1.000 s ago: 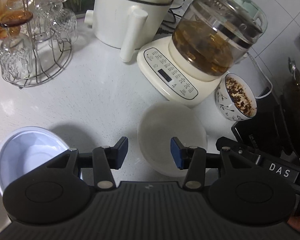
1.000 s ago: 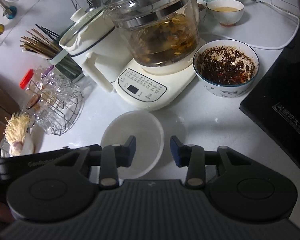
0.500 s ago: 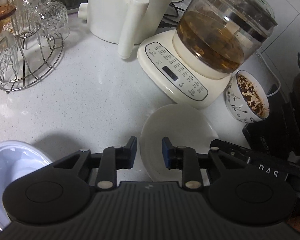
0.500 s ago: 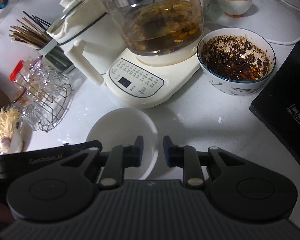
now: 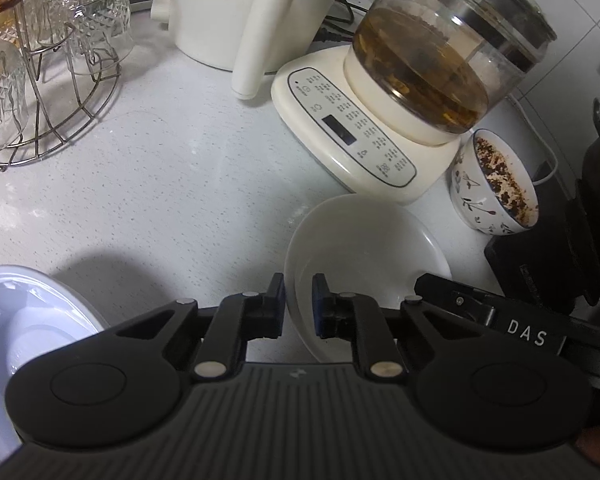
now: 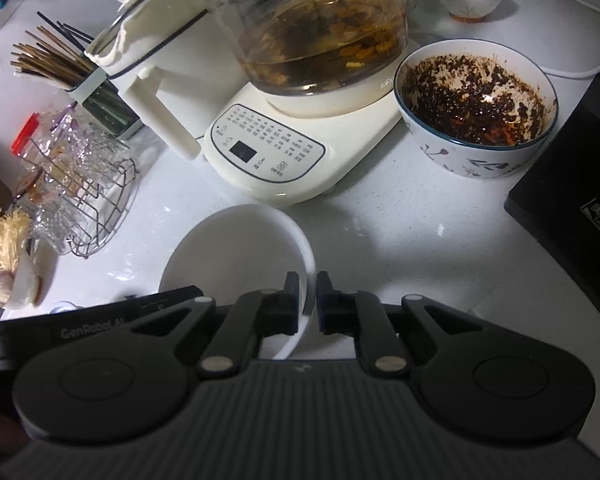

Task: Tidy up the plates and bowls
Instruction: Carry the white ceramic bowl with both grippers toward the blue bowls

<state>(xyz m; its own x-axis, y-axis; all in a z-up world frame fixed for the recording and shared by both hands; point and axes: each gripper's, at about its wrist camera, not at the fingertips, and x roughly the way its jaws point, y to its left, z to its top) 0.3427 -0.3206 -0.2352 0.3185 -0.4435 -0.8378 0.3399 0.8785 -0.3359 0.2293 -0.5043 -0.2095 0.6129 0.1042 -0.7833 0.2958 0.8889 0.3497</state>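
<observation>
White speckled table [image 5: 148, 184] is carrying a kettle base [image 5: 352, 136], a glass rack [image 5: 48, 92], a dirty bowl [image 6: 476, 108] and, near the front, an empty white bowl [image 5: 364, 248]. Both tongs are gripping that bowl from opposite sides: the left tongs [image 5: 299, 300] are closing on its left rim, with the rim between the pads, and the right tongs [image 6: 308, 300] are clamped together on its right rim. To do this well, both grips should be sitting squarely on the rim before lifting, and the hands should be rising together and level so the bowl is not twisting. A second white bowl [image 5: 20, 344] is lying well off to the left.
</observation>
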